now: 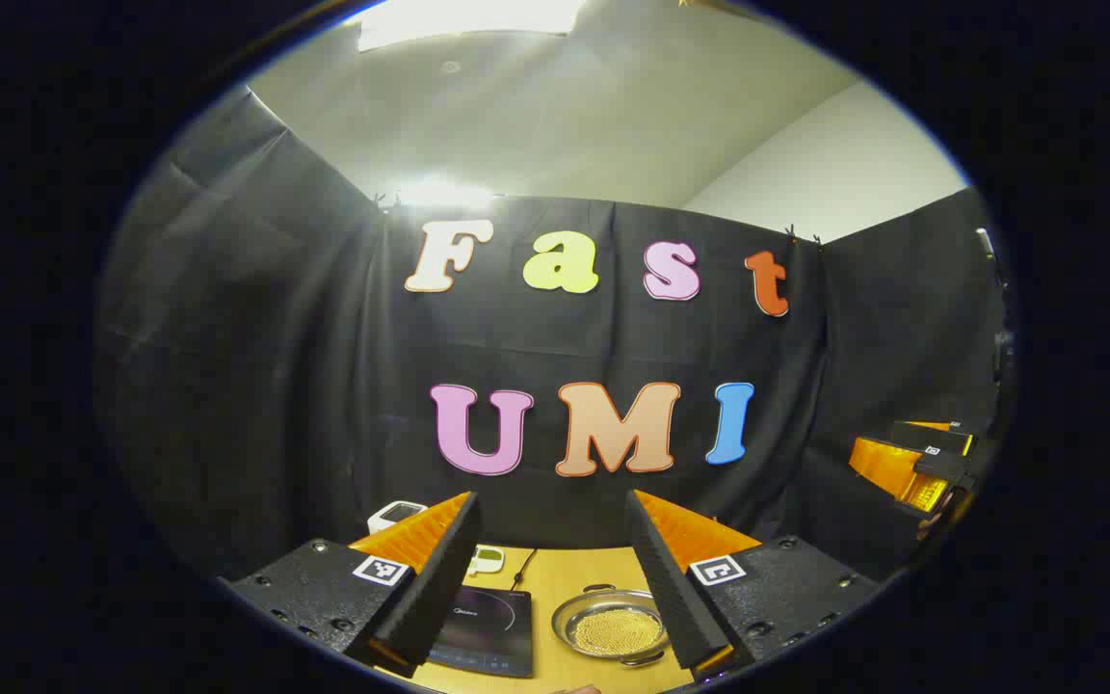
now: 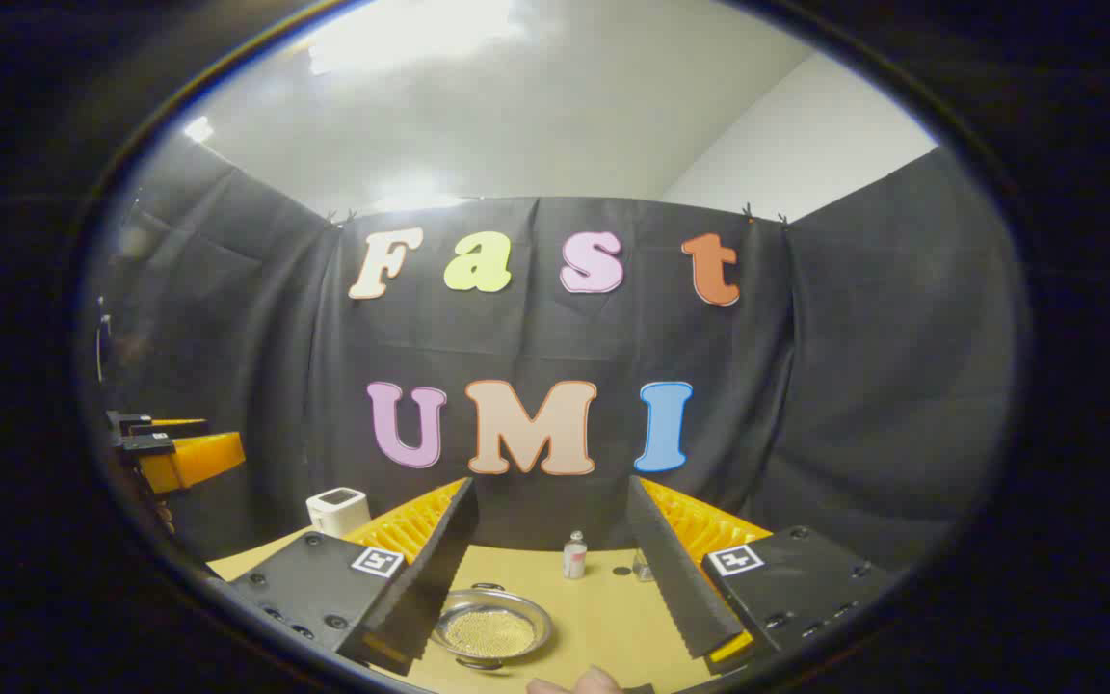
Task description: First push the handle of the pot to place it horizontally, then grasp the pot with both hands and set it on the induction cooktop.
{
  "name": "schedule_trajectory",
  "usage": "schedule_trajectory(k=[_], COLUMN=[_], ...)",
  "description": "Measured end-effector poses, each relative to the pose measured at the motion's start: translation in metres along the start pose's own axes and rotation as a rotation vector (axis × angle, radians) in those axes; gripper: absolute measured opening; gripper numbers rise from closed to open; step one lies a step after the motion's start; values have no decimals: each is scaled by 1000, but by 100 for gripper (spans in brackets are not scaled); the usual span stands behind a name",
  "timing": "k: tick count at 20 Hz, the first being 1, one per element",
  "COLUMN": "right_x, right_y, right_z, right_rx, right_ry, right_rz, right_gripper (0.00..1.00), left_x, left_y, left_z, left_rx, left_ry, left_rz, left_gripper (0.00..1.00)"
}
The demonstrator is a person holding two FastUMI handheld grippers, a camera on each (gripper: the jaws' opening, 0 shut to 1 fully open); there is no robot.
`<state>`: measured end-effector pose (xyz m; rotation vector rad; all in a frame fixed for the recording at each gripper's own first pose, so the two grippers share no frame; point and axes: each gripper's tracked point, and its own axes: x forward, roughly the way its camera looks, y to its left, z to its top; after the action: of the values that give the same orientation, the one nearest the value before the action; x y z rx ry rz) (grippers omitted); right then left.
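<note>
- Left gripper view: the left gripper (image 1: 551,578) is hanging above a wooden table (image 1: 574,564), its two black-padded, orange-backed fingers (image 1: 439,578) standing wide apart and clamping nothing.
- Between those fingers, down on the table, the pot (image 1: 610,627) is sitting: a shallow metal pan holding yellowish grains, with one small loop handle showing at its far rim and another at its near rim.
- The induction cooktop (image 1: 488,628), a flat black slab, is lying just beside the pot on its left, a cable running away from its far edge toward the wall.
- A white box-shaped device (image 1: 395,515) is peeking over the left finger, and a small pale item (image 1: 486,559) is resting behind the cooktop.
- The right gripper (image 1: 921,463) is showing at the far right edge, raised well above the table; whether its fingers are apart cannot be told here.
- Right gripper view: the right gripper (image 2: 552,578) is likewise hovering over the table, its fingers (image 2: 675,578) spread wide and gripping nothing.
- The pot (image 2: 490,627) is lying low in the gap, toward the left finger, which is partly covering its rim.
- A small bottle (image 2: 574,556) is standing upright farther back, with a smaller clear item (image 2: 642,569) near it.
- The white device (image 2: 336,511) is sitting at the table's far left corner.
- The left gripper (image 2: 170,448) is showing at the left edge.
- A fingertip (image 2: 579,682) is poking in at the bottom edge.
</note>
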<state>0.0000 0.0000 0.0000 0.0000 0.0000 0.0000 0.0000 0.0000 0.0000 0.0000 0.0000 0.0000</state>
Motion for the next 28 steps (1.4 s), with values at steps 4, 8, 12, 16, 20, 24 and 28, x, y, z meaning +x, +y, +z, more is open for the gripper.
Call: schedule_trajectory(k=[4, 8, 12, 16, 20, 24, 28], right_x=[2, 6, 14, 22, 28, 42, 64], right_y=[-2, -5, -14, -23, -21, -15, -6], right_z=[-3, -8, -4, 2, -6, -16, -26], right_rx=[2, 9, 20, 21, 33, 19, 2], right_ry=[5, 15, 3, -21, -21, -18, -21], right_rz=[10, 23, 31, 47, 96, 113, 75], right_gripper=[98, 97, 97, 97, 97, 94, 78], left_x=[1, 2, 9, 17, 19, 23, 45], left_y=[2, 1, -3, -16, -26, -16, 6], left_z=[-5, -7, -3, 5, -1, -10, -29], left_rx=[5, 3, 12, 29, 13, 0, -3], left_ry=[23, 37, 37, 19, 28, 43, 76], left_rz=[9, 17, 28, 30, 45, 74, 76], left_gripper=[90, 90, 86, 86, 86, 91, 91])
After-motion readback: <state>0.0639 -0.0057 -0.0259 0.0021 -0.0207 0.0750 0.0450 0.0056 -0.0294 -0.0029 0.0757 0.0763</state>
